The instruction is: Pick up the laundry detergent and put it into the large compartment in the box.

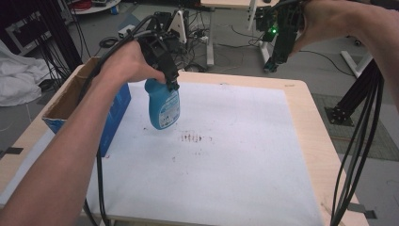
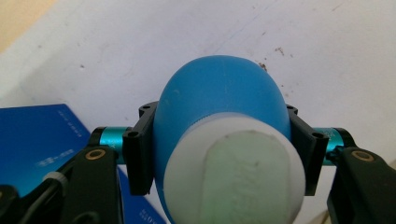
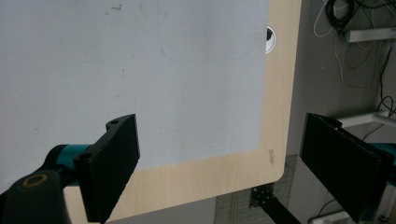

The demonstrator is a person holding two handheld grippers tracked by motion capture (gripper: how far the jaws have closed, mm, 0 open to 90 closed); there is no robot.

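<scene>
Left tongs (image 1: 173, 84) clamped my blue bottle (image 1: 163, 107) by its neck, upper left of the frame beside the box (image 1: 118, 106); right tongs (image 1: 272, 66) hung apart, empty, upper right. Lowering it upright seemed wisest.

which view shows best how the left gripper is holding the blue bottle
The left gripper view: both jaws press the blue bottle's sides just below its white cap. The high view shows the bottle hanging upright, the grip partly hidden by the hand.
</scene>
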